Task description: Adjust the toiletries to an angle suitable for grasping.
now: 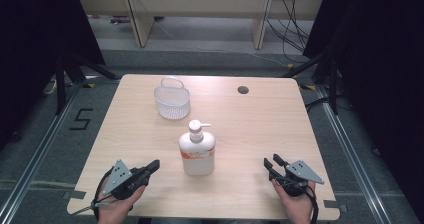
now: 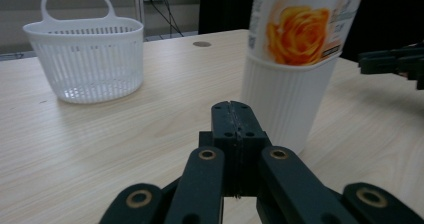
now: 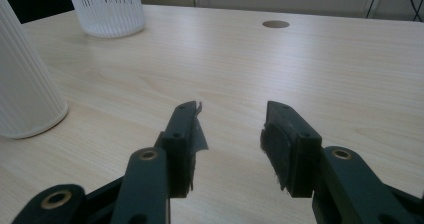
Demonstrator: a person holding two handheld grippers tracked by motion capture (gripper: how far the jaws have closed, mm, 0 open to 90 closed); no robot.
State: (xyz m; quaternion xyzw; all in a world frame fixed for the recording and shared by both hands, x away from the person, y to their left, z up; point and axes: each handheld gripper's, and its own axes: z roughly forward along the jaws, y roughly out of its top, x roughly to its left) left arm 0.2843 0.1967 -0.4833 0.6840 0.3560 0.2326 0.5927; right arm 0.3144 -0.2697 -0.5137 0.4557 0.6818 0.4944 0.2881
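A white pump bottle with an orange rose label stands upright near the middle of the wooden table. Behind it and a little to the left sits a white slotted basket with a loop handle. My left gripper rests at the front left, shut with nothing between its jaws, pointing toward the bottle, which stands just ahead and to the right of it. My right gripper rests at the front right, open and empty. In the right gripper view the bottle's ribbed base is at the far left.
A round cable hole lies in the table's far right part. Black curtains and stands flank the table on both sides. Desk legs and cables stand on the floor beyond the far edge.
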